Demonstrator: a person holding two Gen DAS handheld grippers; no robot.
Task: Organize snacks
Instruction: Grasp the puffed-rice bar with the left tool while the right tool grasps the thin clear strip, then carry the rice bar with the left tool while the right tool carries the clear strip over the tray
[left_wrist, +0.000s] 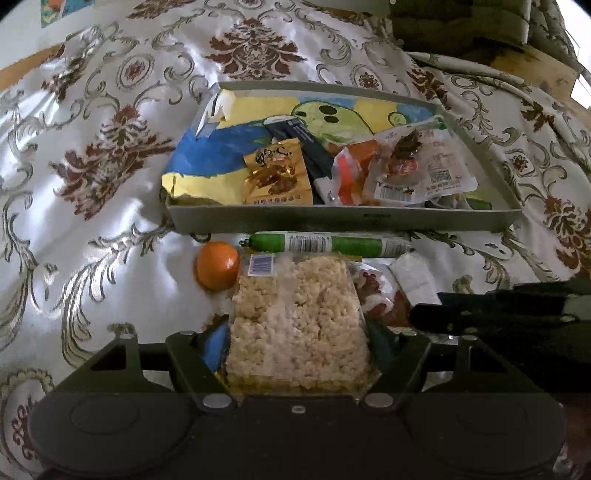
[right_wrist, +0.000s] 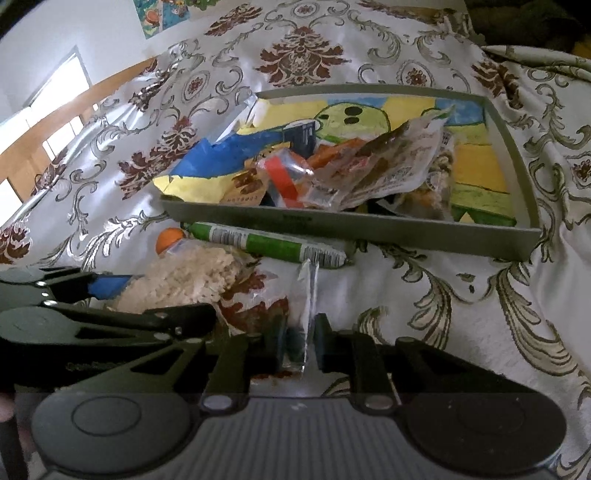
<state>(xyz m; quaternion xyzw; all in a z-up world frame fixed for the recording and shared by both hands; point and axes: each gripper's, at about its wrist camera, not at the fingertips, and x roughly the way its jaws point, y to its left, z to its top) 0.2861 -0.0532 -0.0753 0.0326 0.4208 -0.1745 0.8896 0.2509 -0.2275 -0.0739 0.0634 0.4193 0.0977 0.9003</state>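
A clear packet of puffed rice cake (left_wrist: 295, 295) lies on the patterned bedspread just in front of a grey tray (left_wrist: 332, 218). My left gripper (left_wrist: 297, 339) is shut on it, one finger pressed against each long side. Beside it on the right lies a red-and-clear snack packet (right_wrist: 258, 302). Its clear flap (right_wrist: 309, 288) stands upright, pinched in my right gripper (right_wrist: 300, 343), whose jaws are narrow. A green sausage stick (left_wrist: 325, 243) and an orange (left_wrist: 217, 265) lie against the tray's front wall. The tray holds several snack packets on a painted sheet.
The tray's front wall (right_wrist: 369, 226) stands just beyond both grippers. The two grippers sit close side by side; the left gripper's fingers (right_wrist: 110, 317) show at the left edge of the right wrist view. Bare bedspread (right_wrist: 461, 314) spreads to the right and far left.
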